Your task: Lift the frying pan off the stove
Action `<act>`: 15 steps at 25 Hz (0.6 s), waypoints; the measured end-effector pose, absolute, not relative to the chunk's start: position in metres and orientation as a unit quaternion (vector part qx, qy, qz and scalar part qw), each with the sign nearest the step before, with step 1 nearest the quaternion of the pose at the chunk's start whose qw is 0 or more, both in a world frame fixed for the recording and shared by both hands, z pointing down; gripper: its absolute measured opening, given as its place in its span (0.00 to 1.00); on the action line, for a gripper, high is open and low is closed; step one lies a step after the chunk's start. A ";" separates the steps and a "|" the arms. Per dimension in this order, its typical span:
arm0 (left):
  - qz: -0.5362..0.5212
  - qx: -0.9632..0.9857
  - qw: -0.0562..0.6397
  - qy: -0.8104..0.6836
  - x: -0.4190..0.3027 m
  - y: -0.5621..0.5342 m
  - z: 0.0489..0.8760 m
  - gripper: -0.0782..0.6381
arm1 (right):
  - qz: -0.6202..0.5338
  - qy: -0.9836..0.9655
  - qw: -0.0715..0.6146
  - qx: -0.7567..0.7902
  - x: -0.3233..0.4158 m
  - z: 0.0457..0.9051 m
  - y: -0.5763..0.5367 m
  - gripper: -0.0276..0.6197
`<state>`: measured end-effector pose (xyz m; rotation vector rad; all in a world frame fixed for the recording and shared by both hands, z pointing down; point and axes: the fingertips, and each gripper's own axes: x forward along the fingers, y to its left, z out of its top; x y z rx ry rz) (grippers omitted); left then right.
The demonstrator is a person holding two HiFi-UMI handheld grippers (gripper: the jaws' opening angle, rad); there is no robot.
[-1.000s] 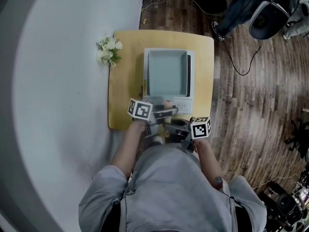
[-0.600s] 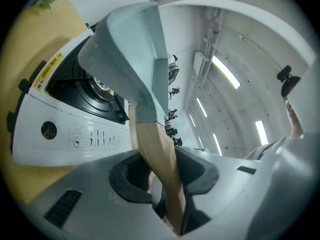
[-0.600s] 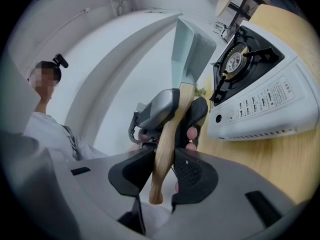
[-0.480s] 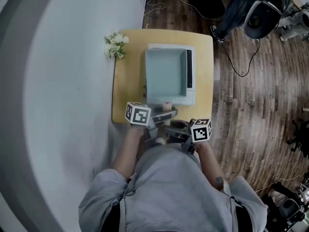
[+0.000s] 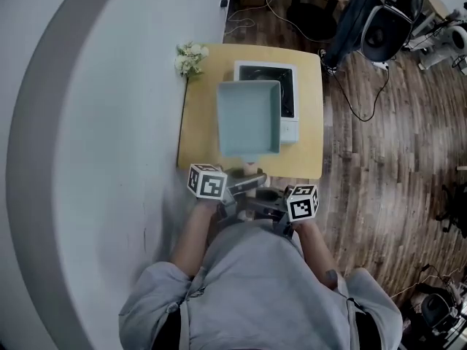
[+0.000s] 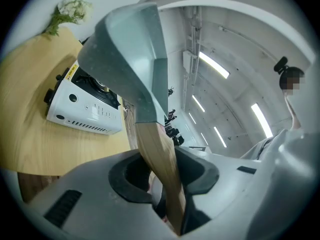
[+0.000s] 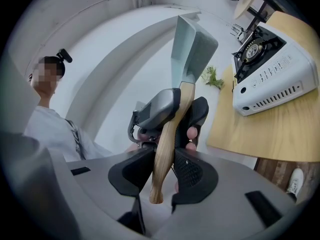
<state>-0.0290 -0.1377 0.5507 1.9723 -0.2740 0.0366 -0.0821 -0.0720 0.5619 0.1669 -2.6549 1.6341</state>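
Note:
The square pale-green frying pan (image 5: 249, 117) hangs in the air above the white portable stove (image 5: 289, 126), whose black burner shows past the pan's far right side. Its wooden handle (image 5: 252, 172) points toward me. In the left gripper view the pan (image 6: 131, 59) tilts up, and my left gripper (image 6: 165, 171) is shut on the handle (image 6: 157, 159). My right gripper (image 7: 162, 171) is shut on the handle's end (image 7: 165, 154), just behind the left gripper (image 7: 167, 106). In the head view the left gripper (image 5: 241, 186) and right gripper (image 5: 268, 197) sit at the table's near edge.
The stove stands on a small yellow table (image 5: 195, 133) with a bunch of white flowers (image 5: 190, 58) at its far left corner. Wooden floor with cables and chairs (image 5: 379, 28) lies to the right, and a white curved surface to the left.
The pan has come up off the stove and shifted left and toward me, so the burner now shows. Both grippers stay closed on the handle.

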 end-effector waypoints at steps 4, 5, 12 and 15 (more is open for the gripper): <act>0.014 0.849 0.514 -0.124 -0.035 -0.096 0.535 0.28 | 0.503 -0.863 0.007 0.046 -0.087 0.550 -0.031 0.22; 0.015 0.852 0.508 -0.125 -0.035 -0.085 0.530 0.28 | 0.498 -0.866 0.006 0.045 -0.088 0.546 -0.020 0.22; 0.006 0.870 0.477 -0.128 -0.043 -0.023 0.503 0.28 | 0.469 -0.882 -0.004 0.039 -0.095 0.524 0.041 0.22; -0.001 0.875 0.466 -0.130 -0.045 -0.010 0.496 0.28 | 0.455 -0.890 -0.004 0.035 -0.096 0.518 0.055 0.22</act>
